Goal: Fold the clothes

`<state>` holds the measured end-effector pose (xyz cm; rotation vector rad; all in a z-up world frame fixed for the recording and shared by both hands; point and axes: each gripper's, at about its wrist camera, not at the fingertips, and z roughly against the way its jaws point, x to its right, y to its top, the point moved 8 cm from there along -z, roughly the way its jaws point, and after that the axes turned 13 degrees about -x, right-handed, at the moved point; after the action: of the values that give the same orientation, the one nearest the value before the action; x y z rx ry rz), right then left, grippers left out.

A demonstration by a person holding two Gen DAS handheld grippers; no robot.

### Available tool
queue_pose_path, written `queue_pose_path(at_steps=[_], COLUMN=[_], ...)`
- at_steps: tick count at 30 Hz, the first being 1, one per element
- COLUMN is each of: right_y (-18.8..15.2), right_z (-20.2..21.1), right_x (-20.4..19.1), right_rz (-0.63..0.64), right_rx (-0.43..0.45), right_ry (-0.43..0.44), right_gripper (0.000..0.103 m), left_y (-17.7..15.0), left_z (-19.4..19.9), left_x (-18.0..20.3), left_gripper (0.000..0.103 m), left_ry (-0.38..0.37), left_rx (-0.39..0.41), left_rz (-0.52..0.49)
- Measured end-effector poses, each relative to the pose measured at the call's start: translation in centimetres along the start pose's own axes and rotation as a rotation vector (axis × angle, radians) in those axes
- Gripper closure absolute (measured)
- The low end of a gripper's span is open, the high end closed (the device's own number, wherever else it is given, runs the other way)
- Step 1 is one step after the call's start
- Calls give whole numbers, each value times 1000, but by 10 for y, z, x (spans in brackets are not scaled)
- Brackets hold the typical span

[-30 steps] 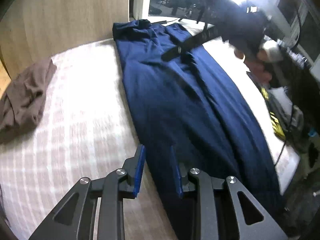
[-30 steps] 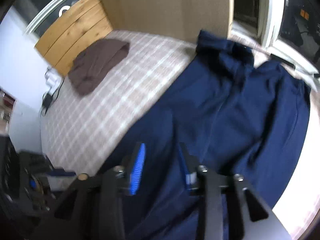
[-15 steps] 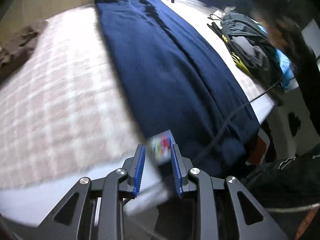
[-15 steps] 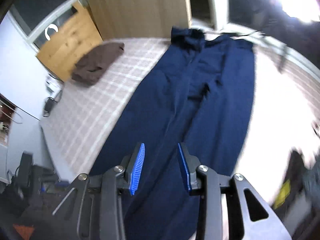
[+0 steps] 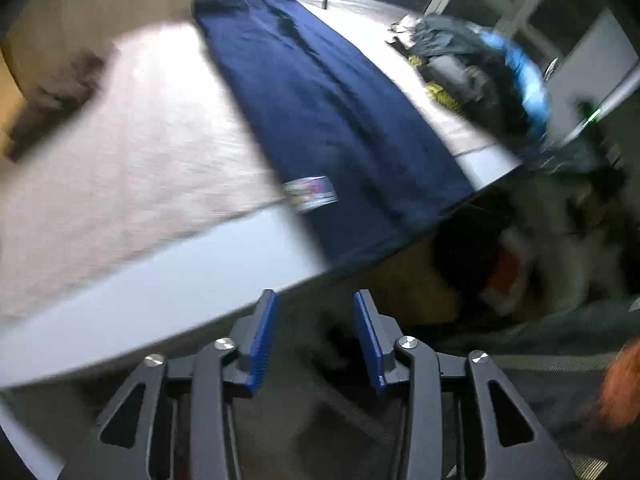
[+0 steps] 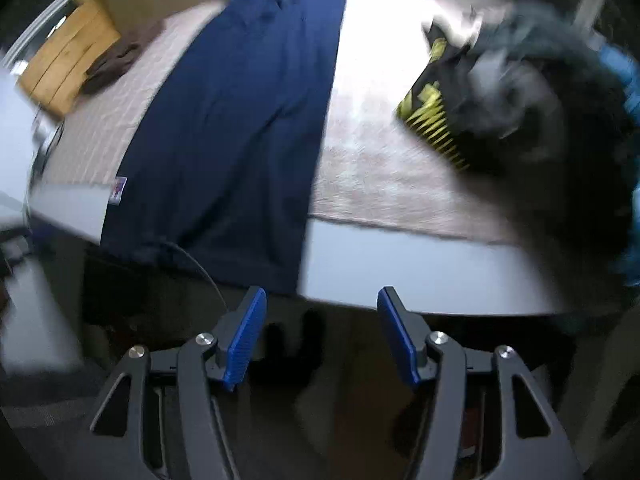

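Observation:
Long navy trousers (image 5: pixel 332 104) (image 6: pixel 240 112) lie stretched lengthwise on the checked bed (image 5: pixel 132 136) (image 6: pixel 372 160), their hems hanging over the near edge. A small coloured tag (image 5: pixel 311 192) (image 6: pixel 119 189) shows at the hem's left side. My left gripper (image 5: pixel 315 334) hovers off the bed's near edge, below the hems, its jaws opening with nothing between them. My right gripper (image 6: pixel 321 334) also hangs off the near edge, just right of the hems, jaws opening wide and empty. Both views are blurred by motion.
A brown garment (image 5: pixel 52 92) (image 6: pixel 116 60) lies at the far left by a wooden headboard (image 6: pixel 64 64). A heap of dark, grey and blue clothes (image 5: pixel 480 68) (image 6: pixel 520 92) sits on the right. A thin cable (image 6: pixel 200 268) hangs off the bed's edge. Dim floor lies below.
Both grippers pulled back from over the trousers to beyond the bed's near edge. Their jaws widened. The tag that sat between the left jaws now lies on the bed.

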<state>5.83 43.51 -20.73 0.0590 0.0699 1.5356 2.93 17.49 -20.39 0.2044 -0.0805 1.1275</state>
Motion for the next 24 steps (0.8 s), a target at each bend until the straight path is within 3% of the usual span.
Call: queue_pose_path(at_steps=[2, 4, 8, 13, 24], right_y=[-2, 5, 17, 18, 17], right_z=[15, 10, -24, -62, -79], right_x=[18, 20, -1, -18, -22], right_rz=[-29, -61, -53, -61, 7], right_rx=[39, 63, 52, 16, 17], right_ry=[-31, 17, 113, 189, 197], right_gripper=[45, 45, 45, 45, 45], left_y=[3, 12, 25, 32, 42], left_z=[1, -12, -56, -77, -99], left_x=[-16, -14, 18, 34, 51], left_gripper=[64, 65, 65, 65, 66], left_ry=[-8, -62, -99, -101, -33], left_rx=[1, 8, -16, -33, -68], left_rz=[57, 92, 79, 110, 93])
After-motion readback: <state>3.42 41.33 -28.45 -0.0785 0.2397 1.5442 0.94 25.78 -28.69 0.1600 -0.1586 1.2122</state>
